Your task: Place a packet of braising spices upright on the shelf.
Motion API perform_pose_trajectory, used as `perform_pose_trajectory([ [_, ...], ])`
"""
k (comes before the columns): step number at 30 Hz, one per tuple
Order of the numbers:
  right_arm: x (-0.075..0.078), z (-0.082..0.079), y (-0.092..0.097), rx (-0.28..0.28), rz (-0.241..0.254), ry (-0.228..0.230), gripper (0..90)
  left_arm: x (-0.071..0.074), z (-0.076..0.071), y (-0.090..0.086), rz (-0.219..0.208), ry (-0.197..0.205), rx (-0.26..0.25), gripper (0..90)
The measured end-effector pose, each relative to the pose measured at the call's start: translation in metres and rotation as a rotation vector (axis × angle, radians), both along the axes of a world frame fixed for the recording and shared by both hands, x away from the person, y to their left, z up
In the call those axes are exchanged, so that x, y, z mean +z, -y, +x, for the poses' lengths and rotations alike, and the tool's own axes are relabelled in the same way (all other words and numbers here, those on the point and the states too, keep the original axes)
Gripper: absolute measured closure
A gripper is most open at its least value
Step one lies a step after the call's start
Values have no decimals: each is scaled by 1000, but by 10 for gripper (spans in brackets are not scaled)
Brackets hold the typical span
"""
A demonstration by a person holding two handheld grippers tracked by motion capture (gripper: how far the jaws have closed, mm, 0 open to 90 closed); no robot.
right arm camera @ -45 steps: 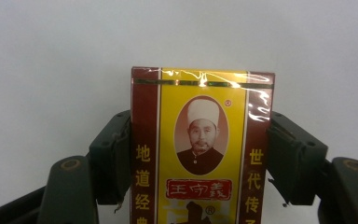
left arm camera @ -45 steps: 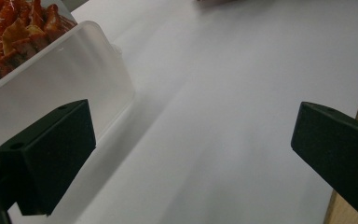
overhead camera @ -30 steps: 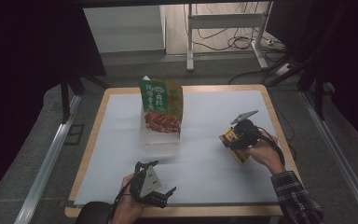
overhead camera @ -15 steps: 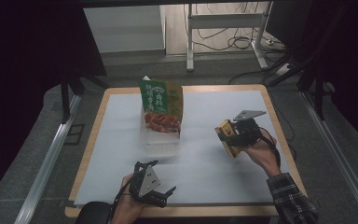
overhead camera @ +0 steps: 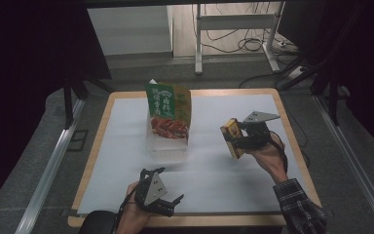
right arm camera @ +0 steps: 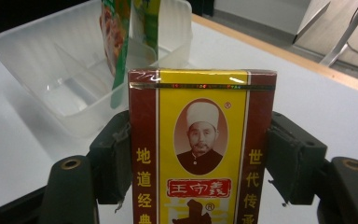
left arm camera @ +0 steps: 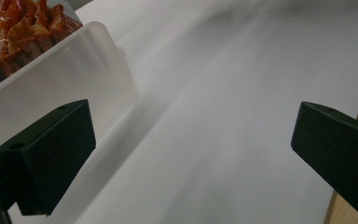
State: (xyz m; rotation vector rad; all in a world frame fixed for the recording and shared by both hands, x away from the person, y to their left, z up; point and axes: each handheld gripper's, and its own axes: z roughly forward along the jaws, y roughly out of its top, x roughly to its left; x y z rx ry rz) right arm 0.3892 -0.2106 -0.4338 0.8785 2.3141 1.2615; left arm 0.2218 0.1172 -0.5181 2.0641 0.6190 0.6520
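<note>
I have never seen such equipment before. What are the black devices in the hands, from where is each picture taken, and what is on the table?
No robot is here: a person holds a black two-jaw tool in each hand. The high view looks down from above the table. The other two pictures come from small cameras riding on the tools, looking along their jaws.

On the white-covered wooden table stands a clear plastic tray, and in it an upright green and red snack bag.

The right tool is raised above the table and grips a yellow and dark red box by its two sides; the tray lies beyond it. The left tool rests near the table's front edge with its jaws wide apart and nothing between them.
</note>
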Motion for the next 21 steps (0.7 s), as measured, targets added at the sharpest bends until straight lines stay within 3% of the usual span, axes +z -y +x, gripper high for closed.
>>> perform_pose_trajectory([
  [7,6,-2,-7,21,59,28,322,0,0,0,-3,1,1,0],
  [21,16,-3,-27,86,130,73,322,2,0,-3,-17,-3,7,0],
])
